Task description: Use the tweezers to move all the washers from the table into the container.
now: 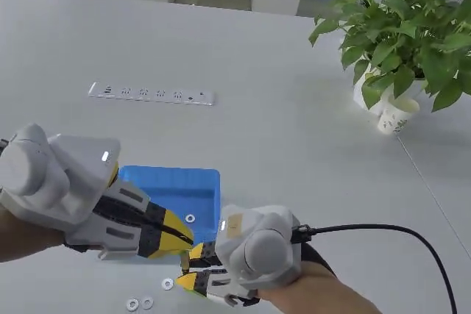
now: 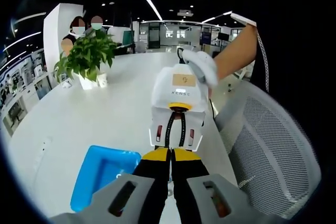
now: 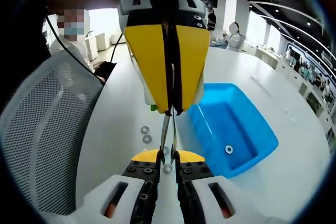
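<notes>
We see the left gripper (image 3: 170, 109) with its yellow jaws pressed together on the tweezers (image 3: 168, 135). The legs of these run straight into the narrow gap between the jaws of the right gripper (image 3: 168, 157); we cannot tell whether those jaws squeeze them. One washer (image 3: 168, 169) sits at the tweezers' tips, between the right jaws. Two more washers (image 3: 145, 129) lie on the table (image 3: 121, 129) just left of the tweezers, and another sits inside the blue container (image 3: 252, 124) to the right of both pairs of jaws

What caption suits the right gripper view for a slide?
Left tongs hold tweezers near loose washers on the table; one washer lies in the blue container.
</notes>
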